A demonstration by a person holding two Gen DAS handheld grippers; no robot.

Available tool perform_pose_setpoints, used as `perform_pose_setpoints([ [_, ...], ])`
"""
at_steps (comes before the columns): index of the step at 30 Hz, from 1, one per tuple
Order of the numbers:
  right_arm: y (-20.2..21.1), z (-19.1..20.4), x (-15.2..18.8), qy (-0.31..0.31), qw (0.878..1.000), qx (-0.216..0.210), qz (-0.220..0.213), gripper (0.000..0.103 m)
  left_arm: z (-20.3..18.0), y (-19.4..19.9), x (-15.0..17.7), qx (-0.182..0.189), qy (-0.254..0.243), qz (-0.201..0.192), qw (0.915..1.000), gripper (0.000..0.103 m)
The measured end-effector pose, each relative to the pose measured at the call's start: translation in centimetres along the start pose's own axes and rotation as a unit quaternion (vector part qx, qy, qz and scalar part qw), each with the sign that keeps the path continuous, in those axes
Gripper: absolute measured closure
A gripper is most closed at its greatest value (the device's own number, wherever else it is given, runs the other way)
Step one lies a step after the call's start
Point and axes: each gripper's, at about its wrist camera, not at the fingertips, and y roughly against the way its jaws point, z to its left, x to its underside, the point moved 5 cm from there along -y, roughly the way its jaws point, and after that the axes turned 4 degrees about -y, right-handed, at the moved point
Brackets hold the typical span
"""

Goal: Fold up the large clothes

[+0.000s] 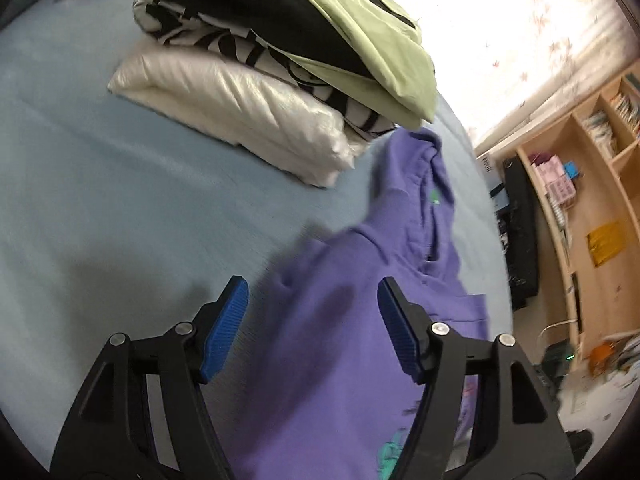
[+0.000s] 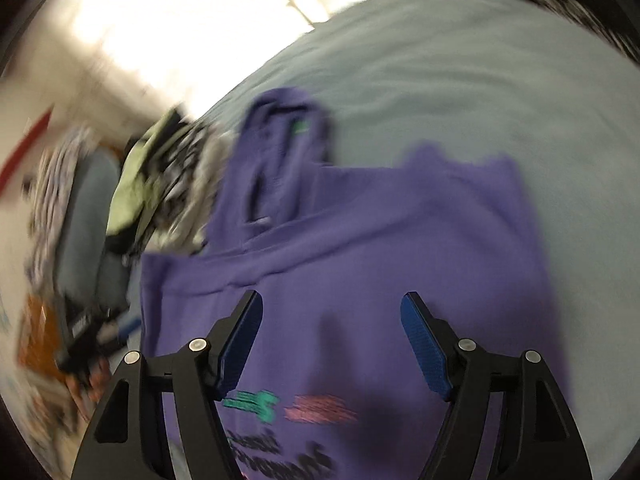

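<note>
Left wrist view: stack of folded clothes [image 1: 280, 64] upper centre, done. Purple printed sweatshirt [image 1: 344, 340] lower centre on blue bedsheet [image 1: 100, 200], partly folded, more folds left. My left gripper [image 1: 312, 320], right gripper [image 2: 332, 336] agape, empty.

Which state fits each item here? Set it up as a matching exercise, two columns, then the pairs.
Column one:
1. hoodie
2. green garment
3. white bundle
4. left gripper

Column two:
A. bottom of the folded pile
B. open, nothing between the pads
C. spread on the blue bed, partly folded
D. top of the folded pile

Pairs: 1-C, 2-D, 3-A, 4-B
</note>
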Motion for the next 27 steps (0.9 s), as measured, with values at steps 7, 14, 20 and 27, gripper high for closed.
perform_pose_setpoints([
  [7, -5.2, 11.0, -0.1, 0.084, 0.995, -0.042, 0.034, 0.033, -1.9, -1.6, -0.7, 0.013, -0.093, 0.023, 0.9953, 0.039],
  [14, -8.2, 16.8, 1.9, 0.076, 0.989, -0.104, 0.073, 0.033, -7.1, -2.0, 2.8, -0.024, -0.252, 0.019, 0.9673, 0.059],
  [20, -10.0, 17.9, 4.7, 0.061, 0.982, -0.135, 0.114, 0.033, -10.3, -3.0, 9.0, 0.039, -0.319, 0.064, 0.9448, 0.094],
  [27, -14.8, 16.1, 7.4, 0.027, 0.984, -0.069, 0.162, 0.069, -10.0, -3.7, 12.7, 0.076, -0.305, 0.093, 0.9448, 0.095],
])
